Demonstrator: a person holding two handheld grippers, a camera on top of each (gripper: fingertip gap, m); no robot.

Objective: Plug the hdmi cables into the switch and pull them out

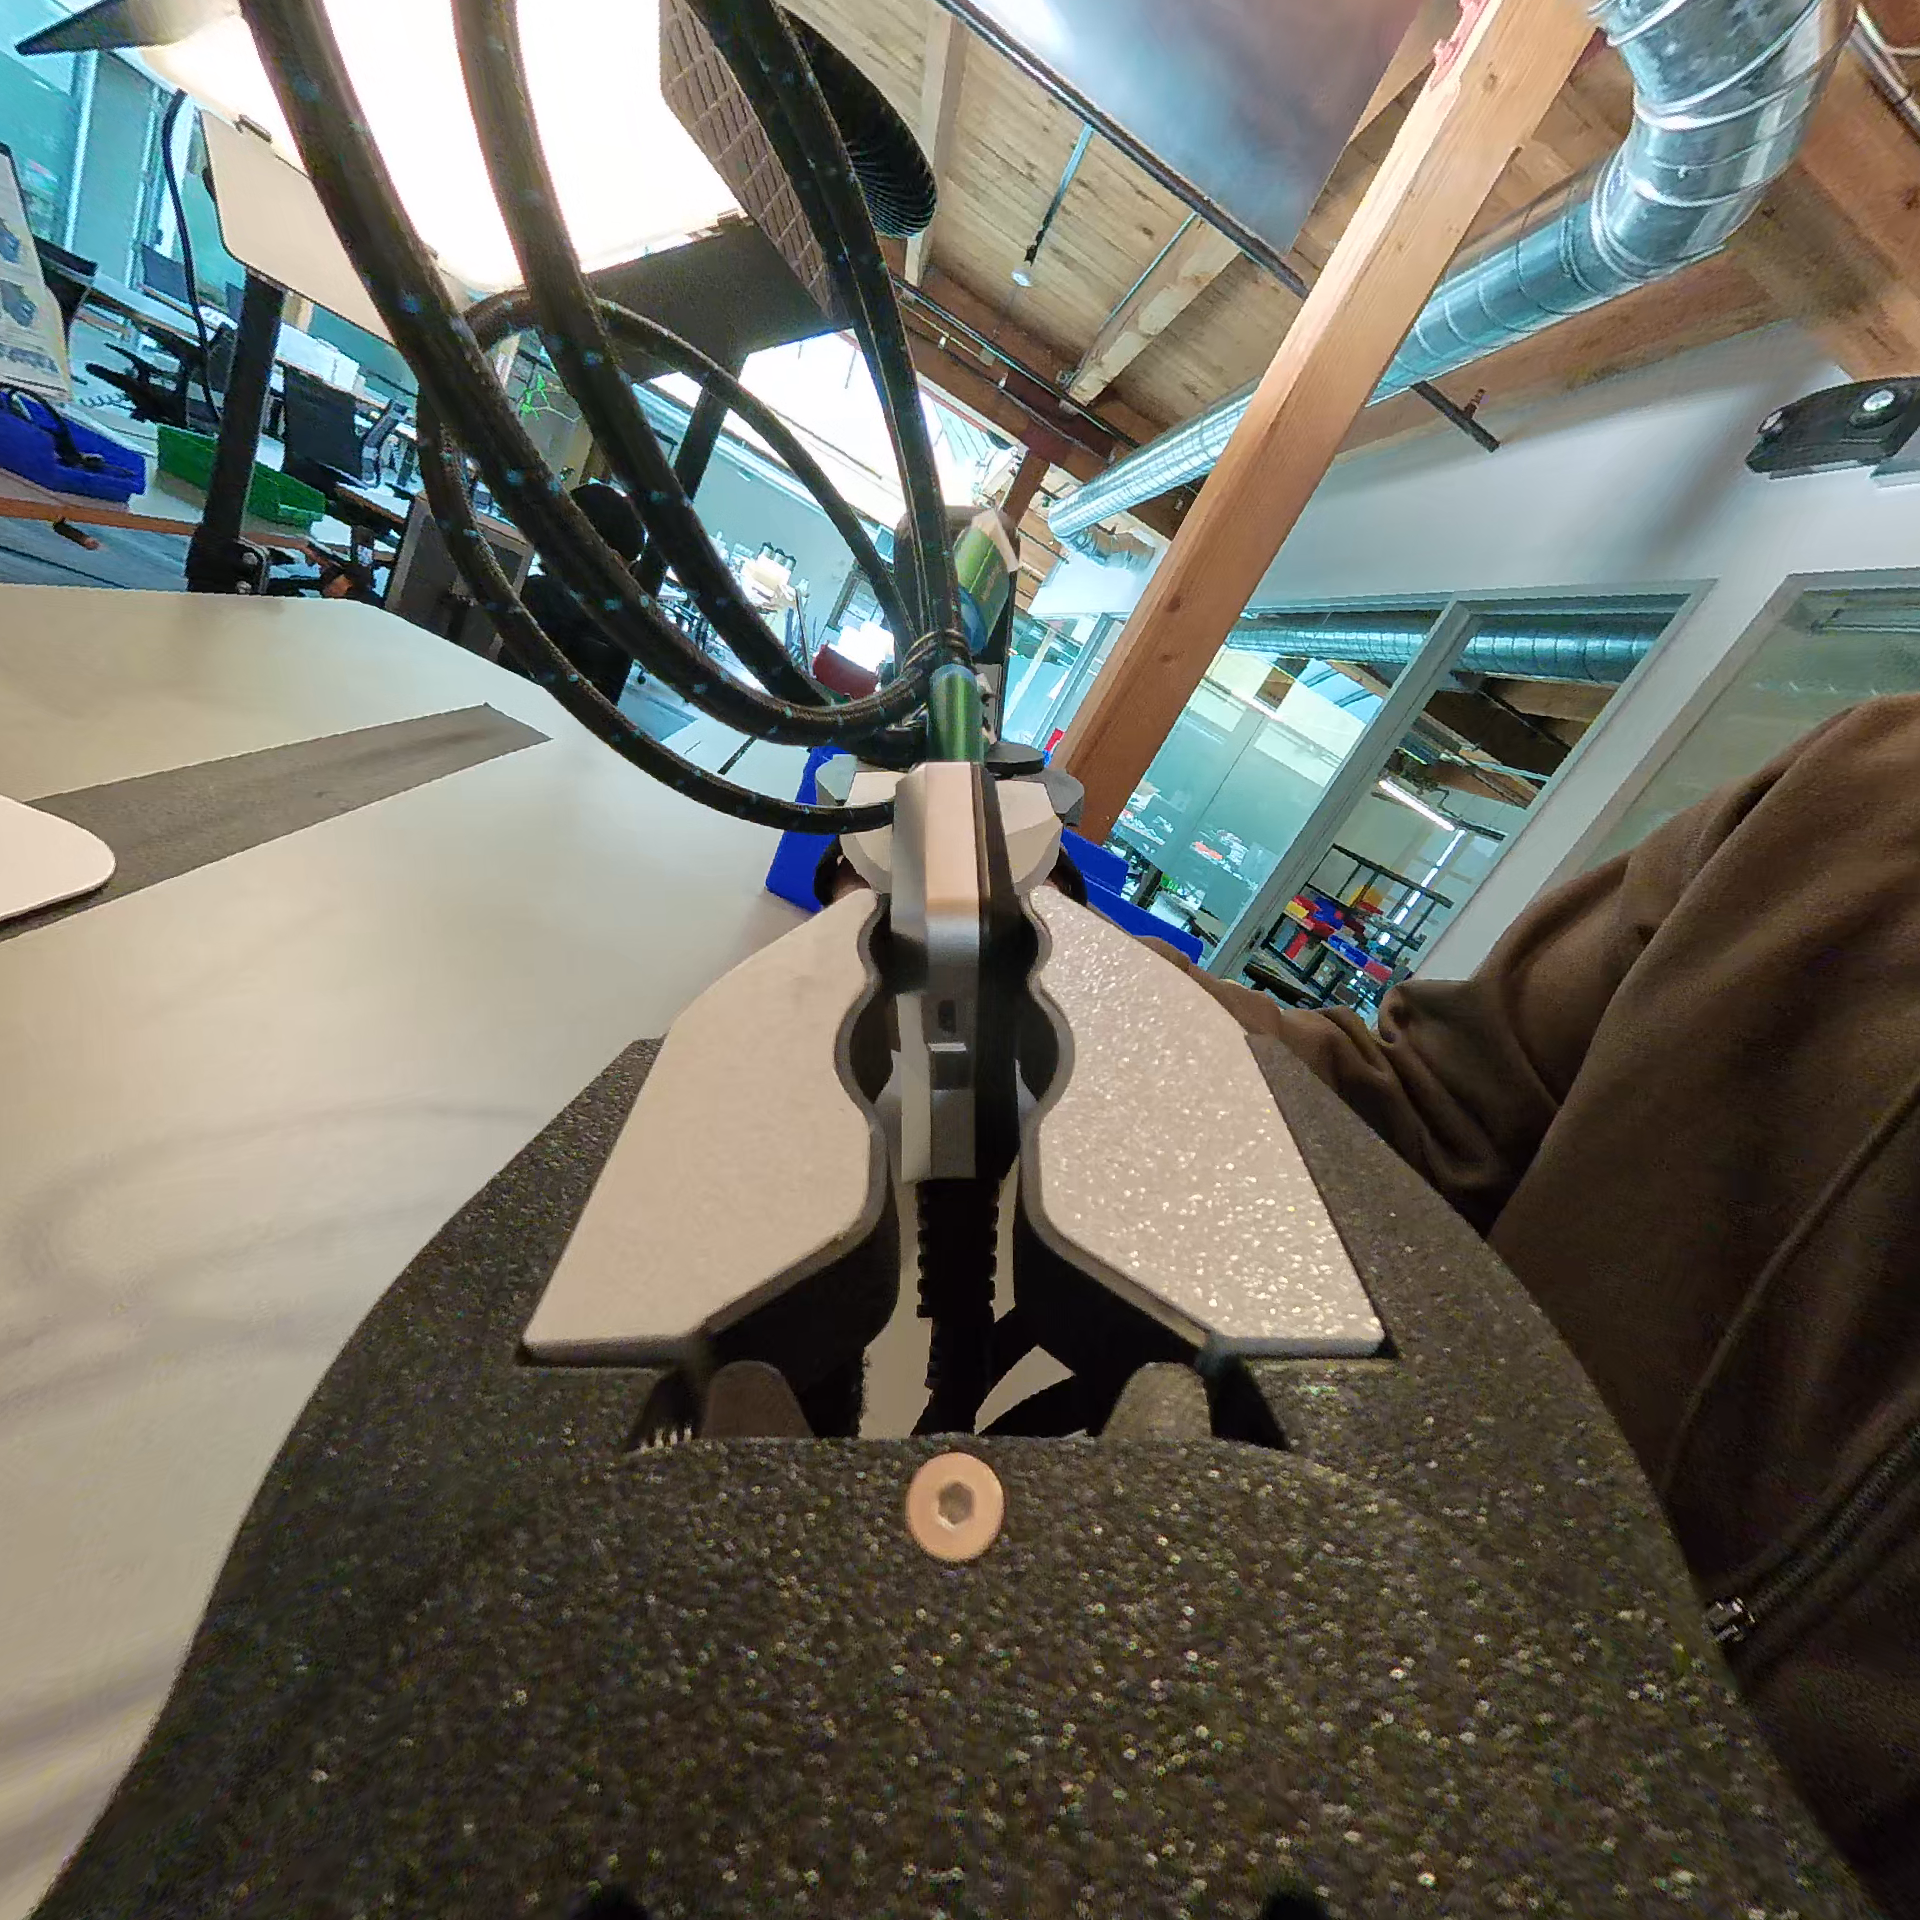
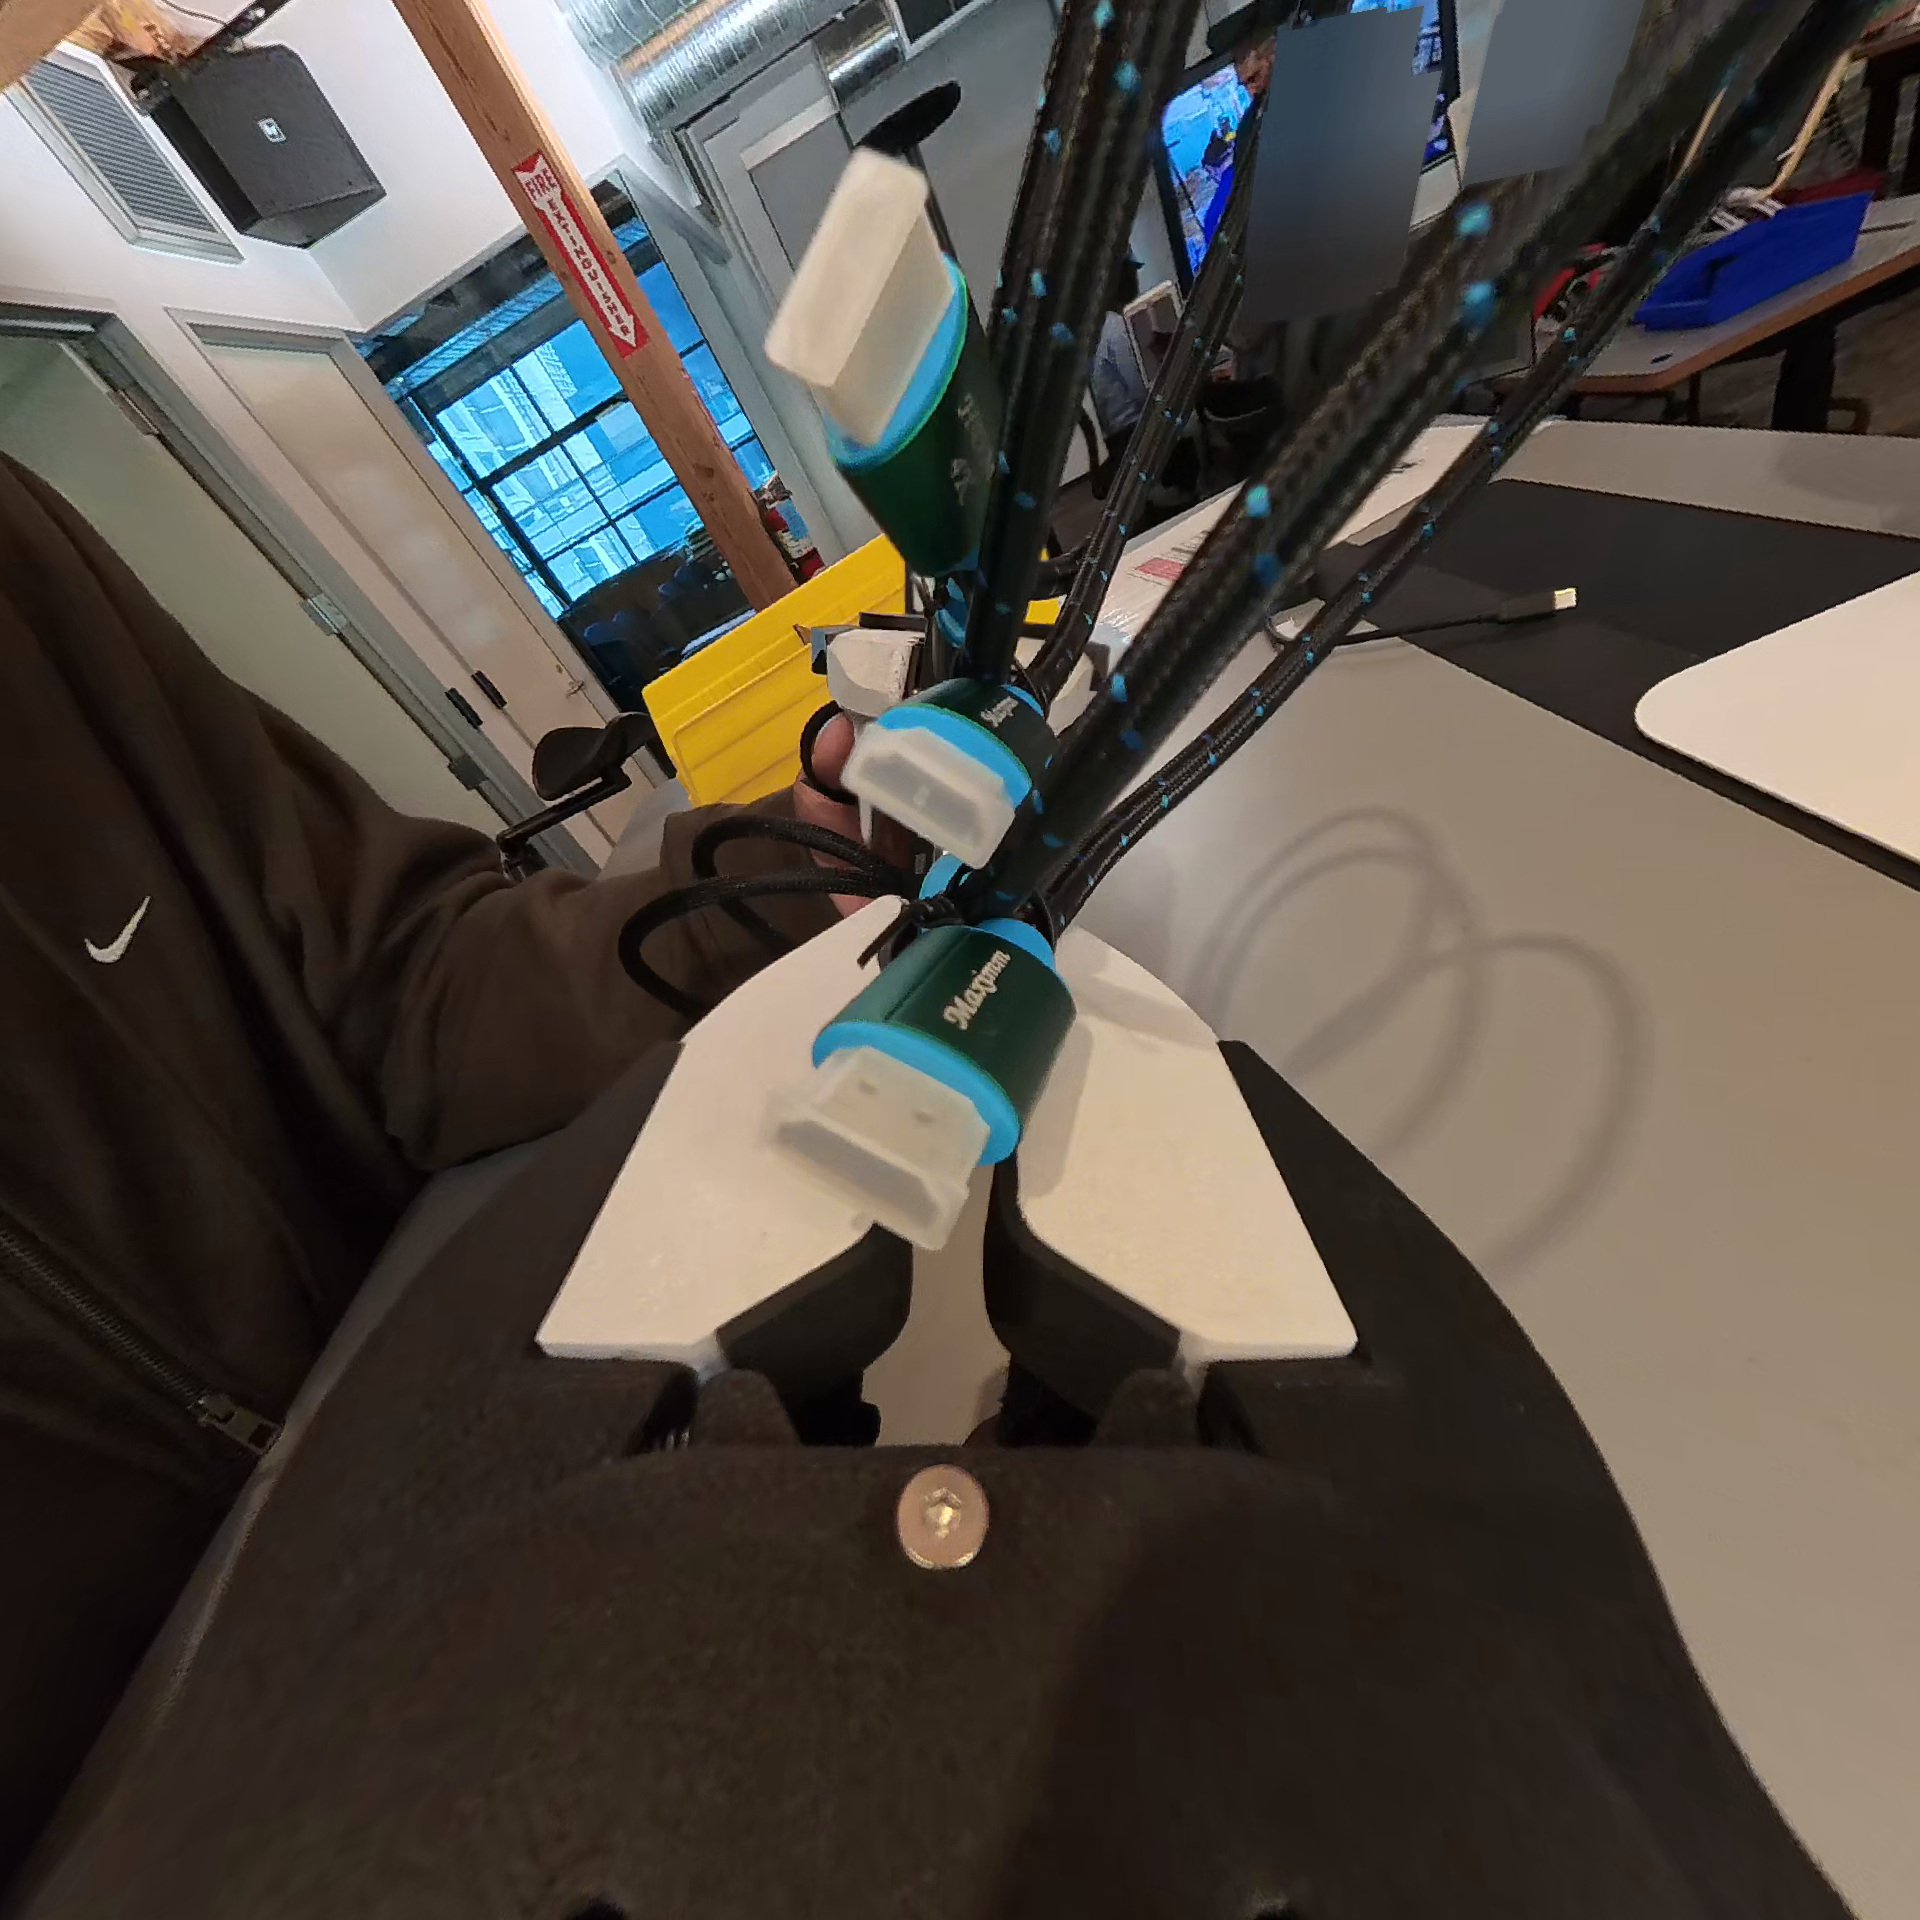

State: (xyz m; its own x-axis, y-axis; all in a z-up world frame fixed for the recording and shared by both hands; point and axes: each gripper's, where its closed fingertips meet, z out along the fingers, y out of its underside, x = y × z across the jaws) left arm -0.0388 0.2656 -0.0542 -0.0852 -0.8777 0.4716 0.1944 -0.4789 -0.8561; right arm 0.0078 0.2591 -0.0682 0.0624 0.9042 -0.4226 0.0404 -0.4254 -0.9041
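Braided black cable bundle [image 2: 1226, 582] with blue flecks, cinched by a thin tie, raised above a pale table [image 2: 1455, 935]. Three green plugs with blue collars and whitish caps – one high [image 2: 883, 312], one midway [image 2: 925, 769], one lying across the right gripper [image 2: 961, 935]. Pads hidden under that plug, so cannot tell whether clamped. Left gripper [image 1: 940, 935]: a flat grey-and-black piece between the fingers; pressed or not, cannot tell. One yellow bin [image 2: 769, 675] and one blue bin [image 2: 1756, 260] behind – contents unclear.
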